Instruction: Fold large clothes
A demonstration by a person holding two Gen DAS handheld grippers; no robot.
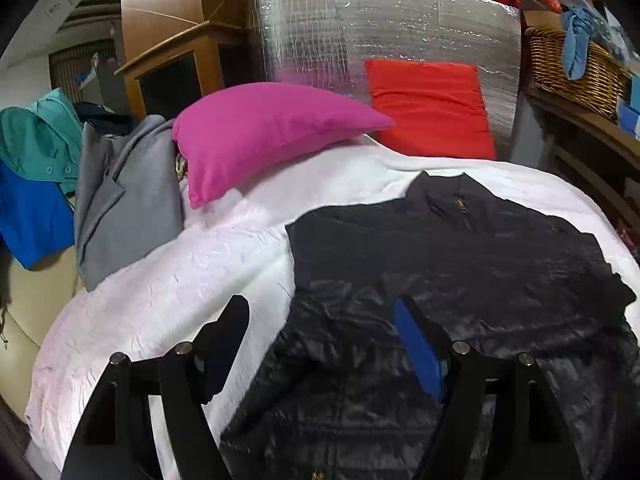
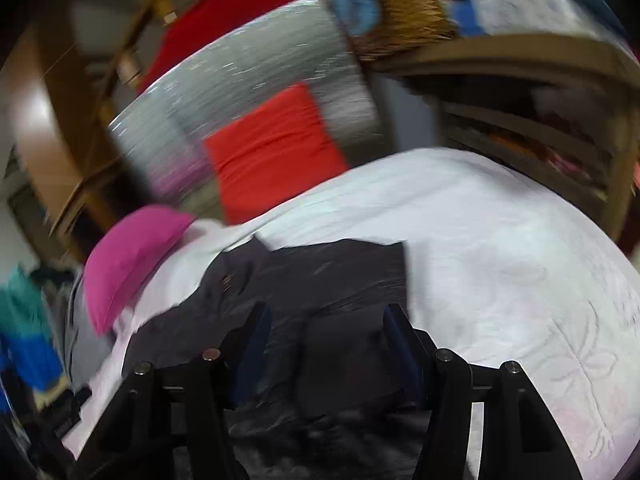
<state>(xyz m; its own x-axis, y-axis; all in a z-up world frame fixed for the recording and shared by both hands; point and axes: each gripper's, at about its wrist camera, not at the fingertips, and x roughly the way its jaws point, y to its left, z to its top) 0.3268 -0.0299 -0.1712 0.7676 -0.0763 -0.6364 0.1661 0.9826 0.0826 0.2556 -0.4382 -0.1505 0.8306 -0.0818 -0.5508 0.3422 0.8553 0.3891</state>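
Open white quilted bedspread [image 1: 168, 280] at lower left and along the frame's right edge. Blocked at upper left by a magenta pillow [image 1: 260, 136] and grey folded garment [image 1: 124, 204]; behind, a silver foil panel [image 1: 384, 36] and red cushion [image 1: 432, 108].

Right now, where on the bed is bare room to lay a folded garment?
Free: the white bedspread between the grey garment and the black jacket, and to the jacket's right. Crowded: the head end, with the pink pillow and red cushion.
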